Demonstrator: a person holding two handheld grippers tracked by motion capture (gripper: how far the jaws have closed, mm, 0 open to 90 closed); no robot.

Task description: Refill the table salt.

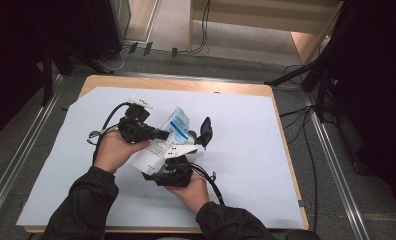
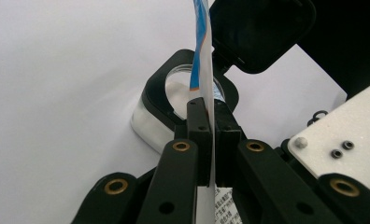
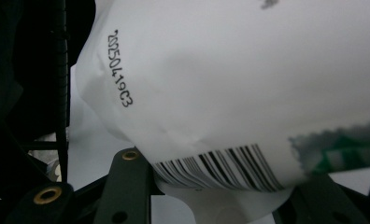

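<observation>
1. Left gripper [image 1: 158,134] is clamped on the thin top edge of the white and blue pouch [image 1: 162,145]. In the left gripper view the pouch [image 2: 210,107] stands edge-on, pinched flat between the two closed pads, and runs up past the fingertips.
2. Right gripper [image 1: 183,156] grasps the lower, bulkier end of the pouch. In the right gripper view the white pouch body [image 3: 230,84] with its barcode and printed date code sits between the jaws, and bulges over them towards the camera.
3. The pouch spans from one gripper to the other and is held off the white sheet [image 1: 246,150] that covers the table.
4. Beyond the left gripper's fingertips: a clear jar [image 2: 174,105] with a black hinged lid [image 2: 260,32] flipped open, standing on the sheet. The pouch's blue tip is over the jar mouth. In the high view the jar [image 1: 192,136] is just beyond the right gripper.
5. Left hand [image 1: 117,150] comes in from the lower left, with the gripper pointing right across the table.
6. Right hand [image 1: 190,190] is under its gripper, pointing away from the person.
7. Both sleeves are dark; the forearms converge towards the table centre.
</observation>
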